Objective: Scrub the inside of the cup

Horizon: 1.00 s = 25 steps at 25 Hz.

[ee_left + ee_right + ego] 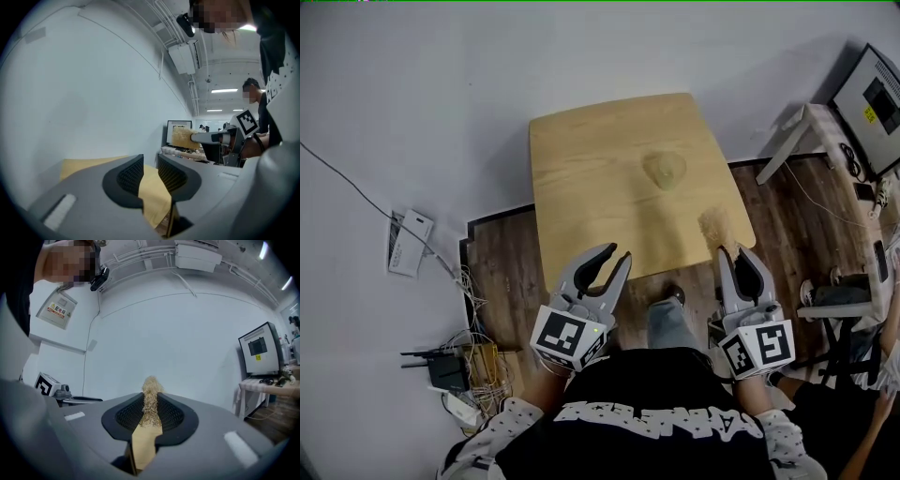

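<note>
At the near edge of the wooden table [581,159], the left gripper [620,255] waits with its jaws partly apart and empty. The right gripper [736,251] is clamped on a tan fibrous scrubber [715,228] that juts toward the far side. Farther on, near the table's middle, the pale cup [664,170] stands apart from both, apparently mouth up. It lies far-right of the left jaws and far-left of the scrubber, about equally near each.
</note>
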Motion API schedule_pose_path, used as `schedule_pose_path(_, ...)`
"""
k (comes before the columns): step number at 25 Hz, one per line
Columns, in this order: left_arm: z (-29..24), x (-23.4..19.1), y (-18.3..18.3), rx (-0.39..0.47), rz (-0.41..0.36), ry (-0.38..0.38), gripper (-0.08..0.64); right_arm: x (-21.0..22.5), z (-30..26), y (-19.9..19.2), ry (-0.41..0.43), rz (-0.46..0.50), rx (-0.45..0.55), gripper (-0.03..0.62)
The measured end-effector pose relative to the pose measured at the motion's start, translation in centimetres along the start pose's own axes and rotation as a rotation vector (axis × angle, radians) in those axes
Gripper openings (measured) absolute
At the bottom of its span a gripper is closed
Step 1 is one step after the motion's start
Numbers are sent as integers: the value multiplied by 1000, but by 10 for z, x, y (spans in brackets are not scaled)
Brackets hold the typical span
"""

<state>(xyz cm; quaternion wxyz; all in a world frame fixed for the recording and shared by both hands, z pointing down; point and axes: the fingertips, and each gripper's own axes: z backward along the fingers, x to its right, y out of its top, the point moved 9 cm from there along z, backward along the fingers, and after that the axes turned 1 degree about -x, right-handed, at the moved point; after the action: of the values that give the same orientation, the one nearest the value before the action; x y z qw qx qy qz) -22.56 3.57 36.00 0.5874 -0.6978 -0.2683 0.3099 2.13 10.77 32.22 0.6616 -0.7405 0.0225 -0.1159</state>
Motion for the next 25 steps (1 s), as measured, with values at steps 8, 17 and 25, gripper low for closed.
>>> schedule_pose_path(8, -68, -1, -3, -46, 7, 45, 169, 57, -41, 9, 41, -9, -19, 95)
schedule_pose_path(17, -123, -4, -16, -98, 24, 139, 225, 113, -88, 14, 127, -7, -66, 97)
schedule_pose_path(25, -161, -7, -37, -105, 37, 255, 247, 144, -114, 12, 239, -10, -106, 97)
